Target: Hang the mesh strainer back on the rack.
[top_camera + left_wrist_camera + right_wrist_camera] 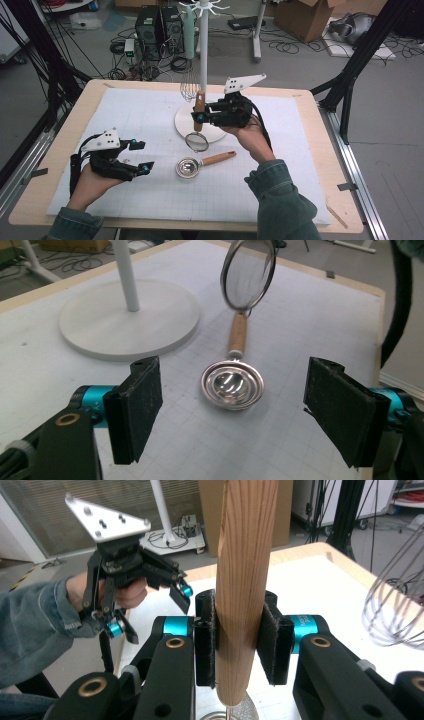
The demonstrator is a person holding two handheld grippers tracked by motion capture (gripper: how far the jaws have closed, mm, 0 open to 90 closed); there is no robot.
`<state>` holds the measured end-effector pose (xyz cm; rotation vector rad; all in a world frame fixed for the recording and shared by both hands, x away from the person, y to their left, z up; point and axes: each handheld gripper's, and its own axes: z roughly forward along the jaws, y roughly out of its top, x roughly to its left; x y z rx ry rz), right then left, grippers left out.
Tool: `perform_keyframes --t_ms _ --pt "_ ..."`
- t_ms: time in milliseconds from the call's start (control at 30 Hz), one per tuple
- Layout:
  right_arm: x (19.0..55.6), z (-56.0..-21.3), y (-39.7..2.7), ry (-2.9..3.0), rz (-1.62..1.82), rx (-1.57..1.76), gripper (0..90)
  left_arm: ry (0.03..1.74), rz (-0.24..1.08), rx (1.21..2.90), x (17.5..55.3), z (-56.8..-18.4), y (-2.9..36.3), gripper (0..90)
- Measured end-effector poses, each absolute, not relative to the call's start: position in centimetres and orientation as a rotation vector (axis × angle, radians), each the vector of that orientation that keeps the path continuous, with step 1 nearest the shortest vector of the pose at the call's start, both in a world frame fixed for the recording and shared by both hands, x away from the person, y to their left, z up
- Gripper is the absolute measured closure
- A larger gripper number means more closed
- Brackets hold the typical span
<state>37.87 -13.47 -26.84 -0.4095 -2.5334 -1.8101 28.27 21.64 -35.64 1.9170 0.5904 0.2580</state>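
My right gripper is shut on the wooden handle of a mesh strainer and holds it upright above the white stand's base. The strainer's mesh bowl hangs below the jaws. In the right gripper view both pads press the handle at the gripper. A small metal sieve with a wooden handle lies flat on the mat. My left gripper stands open to its left, nothing between the jaws. In the left gripper view the sieve lies ahead of the open gripper.
A white stand with a tall pole rises at the back middle of the mat. A wire whisk hangs beside the pole, seen also as the whisk at the right. The white gridded mat covers most of the wooden table.
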Motion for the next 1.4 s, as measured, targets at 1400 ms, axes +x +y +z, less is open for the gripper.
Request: perform_keyframes --t_ms 1400 --pt "45.0 -16.3 -13.6 -2.608 -1.773 -0.456 72.5 0.721 0.355 1.912 28.8 -36.4 25.6 12.0"
